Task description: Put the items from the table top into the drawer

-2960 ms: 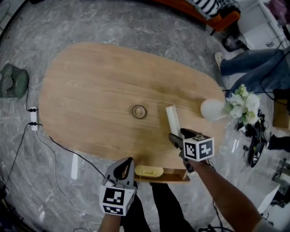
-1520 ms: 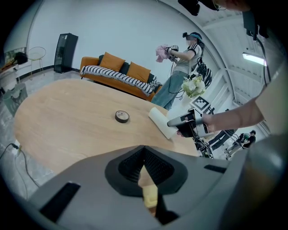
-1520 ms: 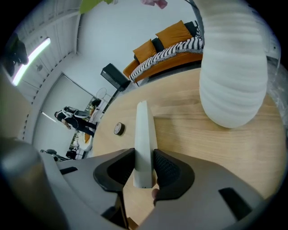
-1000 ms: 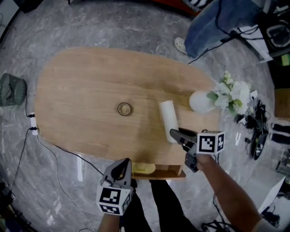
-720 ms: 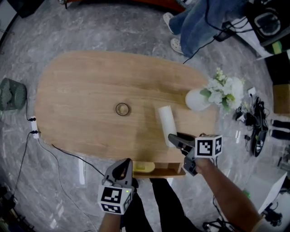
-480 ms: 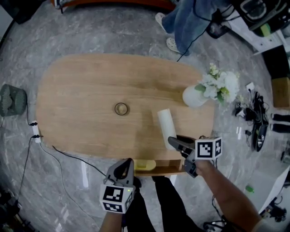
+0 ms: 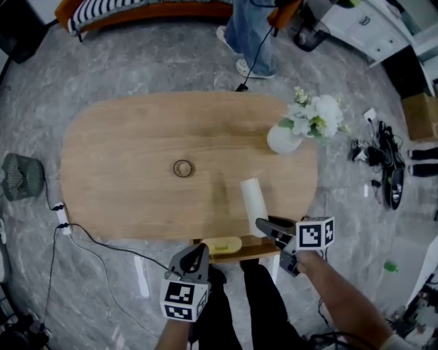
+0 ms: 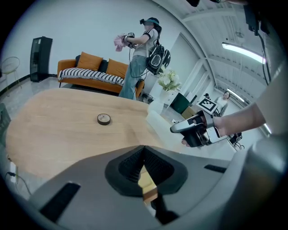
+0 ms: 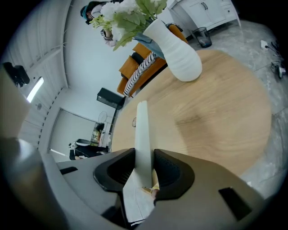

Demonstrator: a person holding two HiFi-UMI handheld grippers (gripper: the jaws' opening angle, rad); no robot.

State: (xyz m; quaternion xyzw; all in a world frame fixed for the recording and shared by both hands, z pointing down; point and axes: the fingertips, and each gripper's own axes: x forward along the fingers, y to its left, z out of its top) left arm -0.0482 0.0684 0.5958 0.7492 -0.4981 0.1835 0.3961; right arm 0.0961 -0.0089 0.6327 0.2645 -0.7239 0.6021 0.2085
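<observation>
1. My right gripper (image 9: 145, 168): jaws clamped on the near end of the white roll (image 9: 142, 130), which reaches over the wooden surface (image 7: 137, 150).
2. My left gripper (image 8: 143, 155): jaws closed together, holding nothing, beside the open drawer (image 7: 256, 249).
3. Yellow item (image 7: 222, 245): in the drawer.
4. Round tin (image 7: 183, 168): mid-surface.

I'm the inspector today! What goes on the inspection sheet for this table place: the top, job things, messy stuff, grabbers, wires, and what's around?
Surface: oval wooden table.
Job's things: white roll held by the right gripper; small round ring on the table; yellow item in the open drawer.
Clutter: white vase of flowers on the table.
Grippers: left gripper shut, empty; right gripper shut on the white roll.
Cables: corded power strip on the floor; tangled cables at the right.
Surroundings: floor fan, orange sofa, a person's legs.
</observation>
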